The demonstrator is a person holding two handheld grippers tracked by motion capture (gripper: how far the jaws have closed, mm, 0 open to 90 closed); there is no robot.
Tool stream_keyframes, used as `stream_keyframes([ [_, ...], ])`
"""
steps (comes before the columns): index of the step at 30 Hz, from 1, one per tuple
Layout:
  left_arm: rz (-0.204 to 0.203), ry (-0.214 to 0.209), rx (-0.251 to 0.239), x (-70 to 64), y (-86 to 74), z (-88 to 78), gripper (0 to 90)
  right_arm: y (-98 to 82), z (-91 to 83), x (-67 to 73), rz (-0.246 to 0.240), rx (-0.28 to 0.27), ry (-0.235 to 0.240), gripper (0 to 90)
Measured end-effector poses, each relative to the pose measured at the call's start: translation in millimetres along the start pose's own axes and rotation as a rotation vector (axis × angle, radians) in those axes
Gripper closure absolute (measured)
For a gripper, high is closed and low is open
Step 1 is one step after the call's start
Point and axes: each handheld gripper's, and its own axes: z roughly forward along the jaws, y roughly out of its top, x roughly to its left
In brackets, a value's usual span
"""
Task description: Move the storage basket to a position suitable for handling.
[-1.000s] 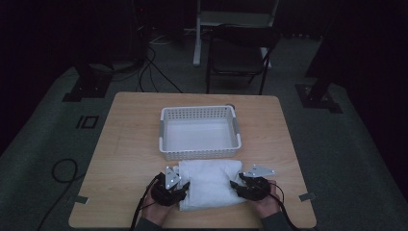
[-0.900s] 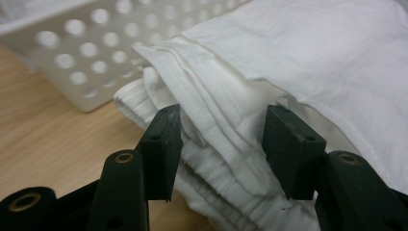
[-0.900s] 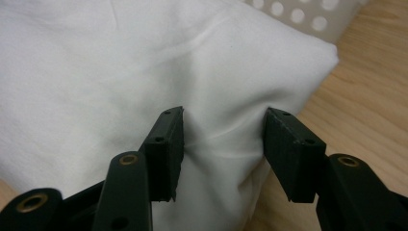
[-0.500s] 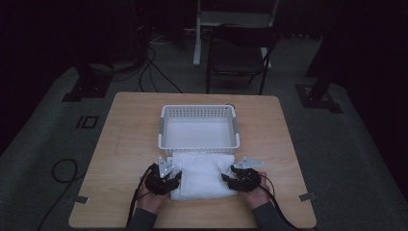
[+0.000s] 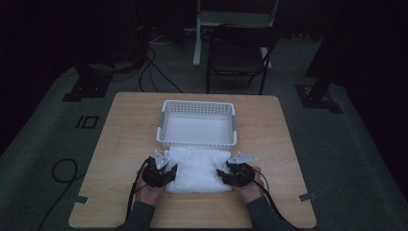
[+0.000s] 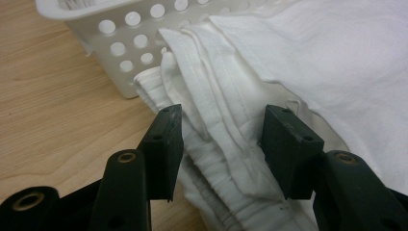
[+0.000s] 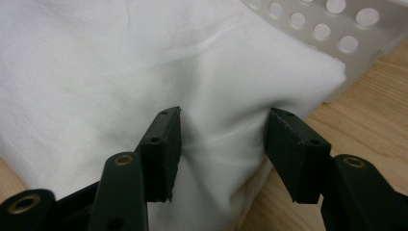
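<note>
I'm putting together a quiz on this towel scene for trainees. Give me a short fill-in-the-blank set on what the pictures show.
1. The folded white towel lies on the wooden table right in front of the white perforated ____.
2. The left gripper has the towel's layered ____ between its fingers.
3. The right gripper grips the towel at its ____ side in the high view.
4. The chair stands ____ the table.

Missing words: basket; edge; right; behind
</note>
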Motion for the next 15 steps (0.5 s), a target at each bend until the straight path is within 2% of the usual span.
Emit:
stream_keyframes([
  [11, -0.043, -0.021, -0.01, 4.5, -0.2, -1.2, 48.9, 1.6, 1.2, -0.3, -0.001, -0.001, 0.001, 45.8],
  [15, -0.08, -0.023, -0.04, 7.2, 1.4, -8.4, 43.9, 1.6, 0.5, -0.4, -0.002, -0.005, -0.004, 44.7],
])
